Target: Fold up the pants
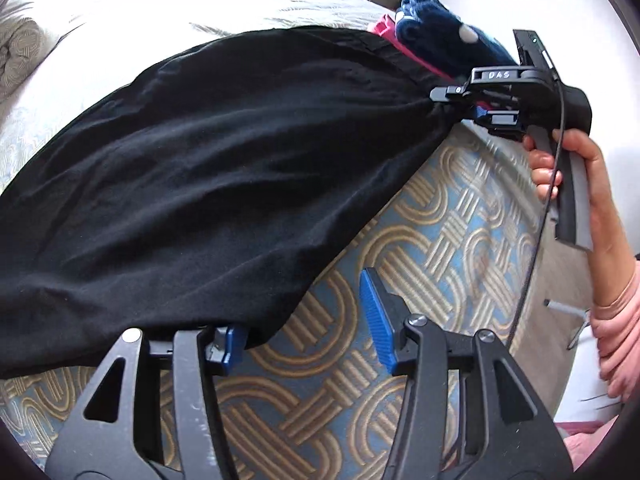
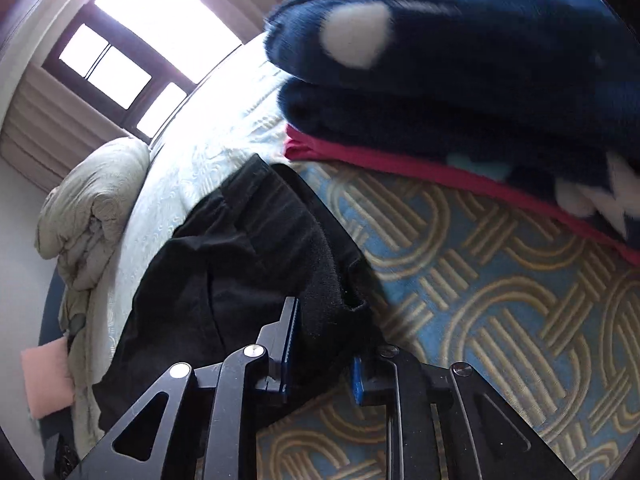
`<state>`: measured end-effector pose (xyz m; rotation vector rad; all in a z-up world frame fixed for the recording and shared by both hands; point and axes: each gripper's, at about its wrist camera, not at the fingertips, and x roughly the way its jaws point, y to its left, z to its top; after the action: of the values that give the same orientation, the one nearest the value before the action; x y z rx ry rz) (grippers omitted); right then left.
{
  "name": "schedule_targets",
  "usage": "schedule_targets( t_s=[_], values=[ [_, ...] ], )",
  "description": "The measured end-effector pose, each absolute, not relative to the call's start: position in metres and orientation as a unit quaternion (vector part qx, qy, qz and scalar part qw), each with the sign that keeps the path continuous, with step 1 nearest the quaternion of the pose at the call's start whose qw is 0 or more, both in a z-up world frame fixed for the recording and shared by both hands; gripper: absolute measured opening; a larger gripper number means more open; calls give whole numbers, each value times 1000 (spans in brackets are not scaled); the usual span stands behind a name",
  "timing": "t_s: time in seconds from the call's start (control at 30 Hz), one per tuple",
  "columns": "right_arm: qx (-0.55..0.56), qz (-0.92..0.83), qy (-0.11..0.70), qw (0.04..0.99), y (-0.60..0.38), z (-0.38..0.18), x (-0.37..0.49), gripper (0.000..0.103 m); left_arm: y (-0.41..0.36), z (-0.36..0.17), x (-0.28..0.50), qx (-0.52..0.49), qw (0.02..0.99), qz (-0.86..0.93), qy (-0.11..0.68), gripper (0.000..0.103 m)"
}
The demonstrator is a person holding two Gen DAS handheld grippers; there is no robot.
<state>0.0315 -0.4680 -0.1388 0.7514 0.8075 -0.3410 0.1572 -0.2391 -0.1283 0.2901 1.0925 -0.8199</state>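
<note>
the black pants [image 1: 208, 168] lie spread on the bed [image 1: 420, 240], long axis running from near left to far right, stretched between the two grippers. the right gripper [image 1: 466, 110] is clamped on the bunched far-right end, just beside a folded navy pile [image 1: 432, 28]; its wrist view shows cloth pinched between the pads. the left gripper [image 1: 304, 338] stands about half apart at the near hem, one pad tucked under the cloth edge, the other bare, not gripping.
</note>
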Motion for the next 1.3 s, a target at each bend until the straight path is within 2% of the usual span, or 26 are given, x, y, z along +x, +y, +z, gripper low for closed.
schedule_targets(
  t_s=[0.07,0.13,0.2,0.3,0.33,0.37,0.4,0.43,0.47,0.57,0.67,0.73,0.8,0.9,1.1,1.3],
  values=[
    [341,-156,380,846,-466,-137,30,32,-237,-128,162,121,765,-376,508,52],
    [306,-166,388,854,-459,-129,32,45,-236,-125,165,107,766,-374,512,52],
    [289,-159,394,858,-456,-125,34,52,-233,-124,167,99,766,-372,514,52],
    [306,-144,392,856,-458,-126,38,66,-236,-127,165,99,768,-367,516,52],
    [321,-141,388,853,-461,-128,39,67,-237,-127,163,104,769,-366,514,52],
    [336,-140,383,849,-463,-131,39,67,-238,-127,162,109,770,-366,512,52],
    [347,-144,378,846,-466,-134,40,60,-241,-126,161,114,770,-366,510,52],
    [350,-154,373,845,-466,-135,39,23,-242,-123,158,117,770,-370,506,52],
    [339,-174,373,846,-465,-134,37,22,-236,-121,157,117,771,-371,504,53],
    [370,-174,377,831,-473,-139,30,23,-230,-119,156,111,769,-377,504,52],
    [351,-181,391,832,-473,-138,33,32,-227,-120,156,104,770,-375,507,52],
    [314,-197,399,839,-468,-130,32,50,-225,-119,152,102,772,-376,503,53],
    [268,-244,405,839,-464,-121,24,55,-224,-119,148,105,772,-376,502,53],
    [220,-308,398,836,-459,-104,6,55,-219,-115,146,99,772,-379,501,53],
    [227,-279,391,847,-435,-78,-5,55,-195,-103,151,48,760,-383,523,53],
    [175,-162,410,880,-361,-67,33,57,-92,-73,163,-14,818,-293,494,53]
  ],
)
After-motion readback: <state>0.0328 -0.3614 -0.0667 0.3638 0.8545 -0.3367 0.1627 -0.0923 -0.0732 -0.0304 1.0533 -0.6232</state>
